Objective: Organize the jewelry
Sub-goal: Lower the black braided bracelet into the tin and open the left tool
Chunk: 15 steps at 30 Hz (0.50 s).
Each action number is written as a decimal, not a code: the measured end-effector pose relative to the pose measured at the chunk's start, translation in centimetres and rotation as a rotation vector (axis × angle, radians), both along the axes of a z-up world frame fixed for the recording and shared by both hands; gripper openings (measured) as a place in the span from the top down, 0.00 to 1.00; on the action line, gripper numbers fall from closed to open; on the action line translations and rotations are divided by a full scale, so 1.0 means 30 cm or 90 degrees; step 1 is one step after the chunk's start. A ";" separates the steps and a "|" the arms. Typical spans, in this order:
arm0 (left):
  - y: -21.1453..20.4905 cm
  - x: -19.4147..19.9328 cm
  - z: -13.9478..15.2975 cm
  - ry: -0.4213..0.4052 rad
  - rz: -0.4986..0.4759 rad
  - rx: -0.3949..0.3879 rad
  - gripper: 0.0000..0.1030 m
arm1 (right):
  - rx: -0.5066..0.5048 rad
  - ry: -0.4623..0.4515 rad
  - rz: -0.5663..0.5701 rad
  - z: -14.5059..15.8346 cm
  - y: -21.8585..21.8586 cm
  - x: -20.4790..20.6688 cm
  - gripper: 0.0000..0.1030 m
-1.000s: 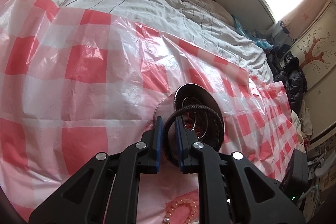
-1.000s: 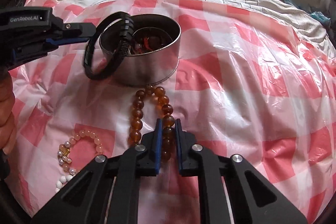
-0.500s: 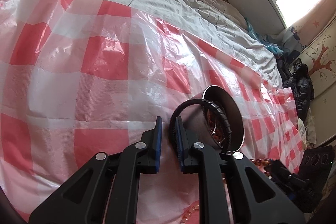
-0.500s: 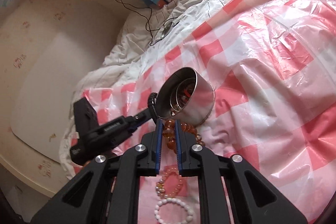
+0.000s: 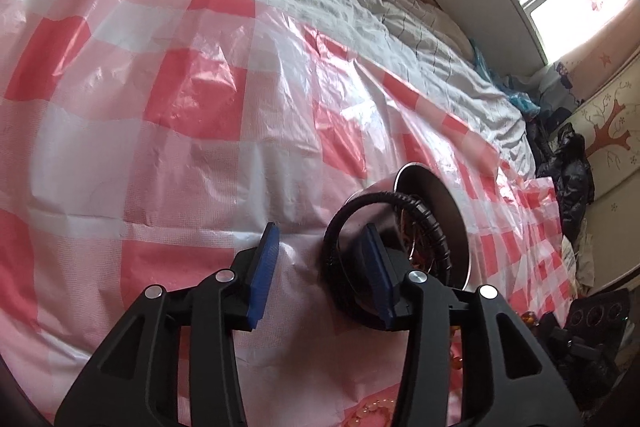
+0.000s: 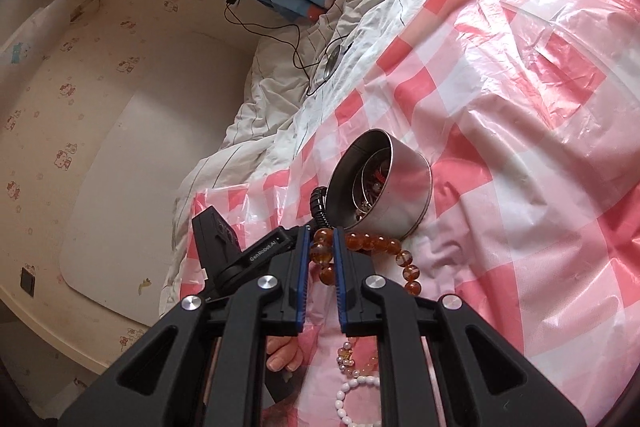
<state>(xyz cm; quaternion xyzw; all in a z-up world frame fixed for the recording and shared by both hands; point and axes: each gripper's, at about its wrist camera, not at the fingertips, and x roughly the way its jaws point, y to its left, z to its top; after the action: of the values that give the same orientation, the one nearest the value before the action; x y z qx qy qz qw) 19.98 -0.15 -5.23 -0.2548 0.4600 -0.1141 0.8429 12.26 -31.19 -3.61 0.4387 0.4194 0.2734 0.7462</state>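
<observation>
Your black coiled bracelet [image 5: 424,223] hangs over the rim of the steel tin [image 5: 444,199], at one o'clock from your left gripper [image 5: 320,267], whose fingers have just been opening and stand apart, nothing between them. Your right gripper [image 6: 321,259] has its fingers clamped on the amber bead bracelet [image 6: 376,243], with the tin at one o'clock on the checked plastic sheet [image 6: 500,107].

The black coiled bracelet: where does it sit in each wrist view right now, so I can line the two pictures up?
Left wrist: the black coiled bracelet sits lower centre-right, draped over the near rim of the metal tin, just past the right-side pad.
Right wrist: only a short arc of it shows at centre, against the tin's left rim, above the amber beads.
Shared landmark: the tin on the red-checked sheet.
</observation>
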 end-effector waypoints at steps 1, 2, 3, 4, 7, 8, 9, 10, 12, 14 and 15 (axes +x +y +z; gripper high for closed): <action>-0.006 -0.008 0.030 -0.020 0.004 0.021 0.58 | 0.001 0.001 -0.001 0.000 0.000 0.001 0.88; -0.022 -0.018 0.063 -0.045 0.003 0.054 0.56 | 0.002 0.001 -0.001 0.001 0.001 0.002 0.88; -0.041 -0.026 0.090 -0.064 0.000 0.089 0.53 | 0.002 -0.001 0.000 0.003 0.002 0.003 0.88; -0.068 -0.034 0.110 -0.079 -0.004 0.127 0.50 | 0.002 -0.003 0.000 0.006 0.005 0.003 0.88; -0.156 -0.046 0.137 -0.096 -0.005 0.222 0.48 | 0.005 -0.003 0.001 0.002 0.004 0.001 0.88; -0.184 -0.046 0.141 -0.097 -0.009 0.249 0.48 | 0.006 -0.002 0.001 0.000 0.005 0.002 0.88; -0.207 -0.047 0.143 -0.097 -0.012 0.277 0.47 | 0.008 -0.001 0.001 -0.001 0.005 0.002 0.88; -0.234 -0.049 0.144 -0.098 -0.014 0.312 0.46 | 0.009 -0.001 0.001 -0.002 0.003 0.001 0.88; -0.282 -0.055 0.140 -0.107 -0.017 0.380 0.46 | 0.013 -0.001 0.001 -0.002 0.002 0.000 0.88; -0.297 -0.066 0.138 -0.115 -0.017 0.429 0.45 | 0.015 -0.002 0.000 -0.001 0.000 -0.001 0.88; -0.302 -0.069 0.134 -0.117 -0.021 0.451 0.45 | 0.015 -0.002 0.001 -0.002 -0.002 -0.002 0.88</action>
<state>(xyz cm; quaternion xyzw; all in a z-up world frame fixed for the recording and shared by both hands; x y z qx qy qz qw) 17.90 -9.22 -1.21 0.0716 0.3975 0.0161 0.9147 12.20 -31.24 -3.65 0.4469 0.4150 0.2796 0.7415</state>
